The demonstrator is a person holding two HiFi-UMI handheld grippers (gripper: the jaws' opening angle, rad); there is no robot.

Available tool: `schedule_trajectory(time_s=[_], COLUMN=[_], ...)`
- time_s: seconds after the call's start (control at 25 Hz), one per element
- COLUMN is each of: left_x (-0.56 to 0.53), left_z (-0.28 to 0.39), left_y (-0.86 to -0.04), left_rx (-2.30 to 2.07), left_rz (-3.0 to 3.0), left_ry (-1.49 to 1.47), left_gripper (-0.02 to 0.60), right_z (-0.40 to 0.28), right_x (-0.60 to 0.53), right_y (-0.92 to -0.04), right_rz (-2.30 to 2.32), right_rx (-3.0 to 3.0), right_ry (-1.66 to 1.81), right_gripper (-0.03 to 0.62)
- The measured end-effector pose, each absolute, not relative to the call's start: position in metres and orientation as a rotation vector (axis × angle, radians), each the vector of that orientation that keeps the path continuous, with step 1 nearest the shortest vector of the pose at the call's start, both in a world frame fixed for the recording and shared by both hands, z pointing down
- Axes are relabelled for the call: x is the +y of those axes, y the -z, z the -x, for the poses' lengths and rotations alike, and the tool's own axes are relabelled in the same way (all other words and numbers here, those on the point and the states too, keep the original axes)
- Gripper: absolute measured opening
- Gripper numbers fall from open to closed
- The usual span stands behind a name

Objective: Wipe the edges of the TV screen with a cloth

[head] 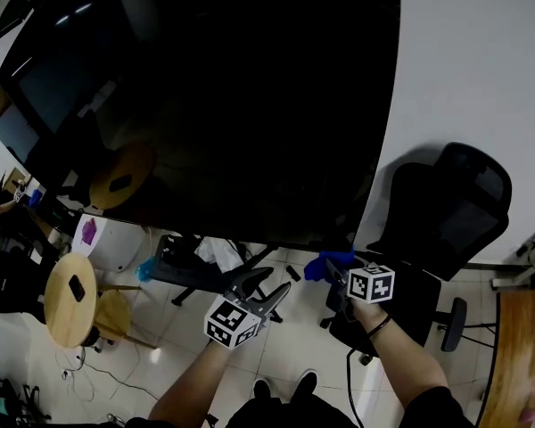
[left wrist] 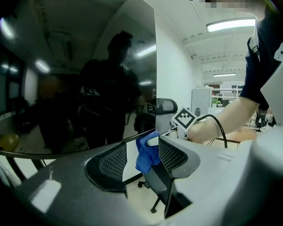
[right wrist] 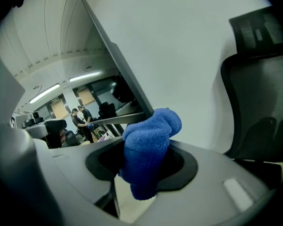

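The big dark TV screen fills the head view, its lower edge running to a bottom right corner. My right gripper is shut on a blue cloth, which bulges out between its jaws just below that corner. Whether the cloth touches the frame is unclear. My left gripper hangs lower and to the left, under the screen's lower edge, open with nothing between its jaws. In the left gripper view the screen lies to the left, and the cloth and the right gripper's marker cube show beyond the open jaws.
A black office chair stands right of the TV against the white wall. The TV stand's legs and a round wooden table are on the tiled floor below left. A wooden desk edge is at the far right.
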State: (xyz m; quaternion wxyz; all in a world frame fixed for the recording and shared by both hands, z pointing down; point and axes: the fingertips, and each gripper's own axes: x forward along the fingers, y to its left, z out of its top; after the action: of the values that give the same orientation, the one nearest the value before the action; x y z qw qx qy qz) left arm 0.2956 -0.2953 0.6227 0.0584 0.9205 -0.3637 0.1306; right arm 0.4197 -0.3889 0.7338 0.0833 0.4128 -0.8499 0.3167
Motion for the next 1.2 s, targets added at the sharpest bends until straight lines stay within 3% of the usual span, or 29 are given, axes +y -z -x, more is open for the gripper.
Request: schedule_trajectory(time_s=[0.52,1.2], left_x=[-0.302,-0.334], left_z=[-0.214,-0.075], left_y=[-0.630,-0.640], left_rx=[-1.145,-0.874], left_rz=[-2.743,-2.826], left_ry=[-0.339,-0.329], left_gripper=[0.193,0.193], right_z=[-0.369,-0.280], right_x=[-0.388,-0.397], right_y=[-0.727,-0.722], right_rz=[-1.312,-1.646], right_rx=[-2.497,-2.357], right_ry=[-0.970,-0.966], right_gripper=[0.193,0.192])
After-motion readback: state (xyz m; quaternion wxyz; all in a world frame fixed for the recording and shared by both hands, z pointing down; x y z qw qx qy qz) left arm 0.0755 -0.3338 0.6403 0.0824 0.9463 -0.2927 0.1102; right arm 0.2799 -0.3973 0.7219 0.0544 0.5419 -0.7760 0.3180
